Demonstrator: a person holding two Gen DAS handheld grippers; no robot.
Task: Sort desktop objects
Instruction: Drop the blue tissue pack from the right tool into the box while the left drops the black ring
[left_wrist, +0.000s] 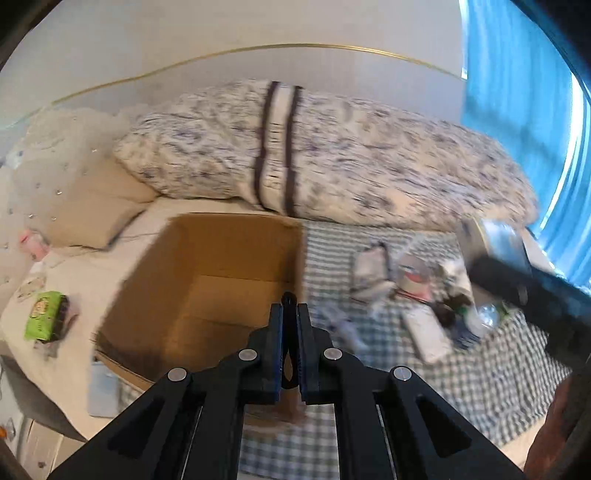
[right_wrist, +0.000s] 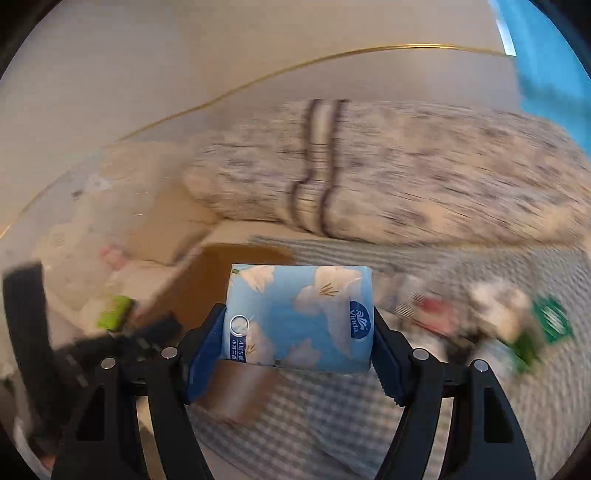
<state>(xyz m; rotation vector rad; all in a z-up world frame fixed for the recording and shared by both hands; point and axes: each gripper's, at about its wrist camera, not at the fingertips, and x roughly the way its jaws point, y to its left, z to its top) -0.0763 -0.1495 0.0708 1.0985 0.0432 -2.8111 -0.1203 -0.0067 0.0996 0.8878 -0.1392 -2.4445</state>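
Observation:
My left gripper (left_wrist: 290, 314) is shut on a thin black object (left_wrist: 290, 334) whose rounded tip pokes out past the pads, held over the right wall of an open cardboard box (left_wrist: 207, 280). My right gripper (right_wrist: 297, 332) is shut on a blue tissue pack (right_wrist: 297, 317) printed with white flowers, carried above the checked cloth (right_wrist: 314, 413) with the cardboard box (right_wrist: 236, 258) behind it. A heap of loose items (left_wrist: 424, 295) lies on the checked cloth (left_wrist: 480, 387) to the right of the box. The right gripper's black body (left_wrist: 535, 295) shows at the right edge.
A long patterned pillow (left_wrist: 332, 158) lies behind the box, with a beige cushion (left_wrist: 96, 206) to its left. A green packet (left_wrist: 46, 315) rests on the cream sheet at left. Blue curtain (left_wrist: 524, 110) hangs at the right. The views are motion-blurred.

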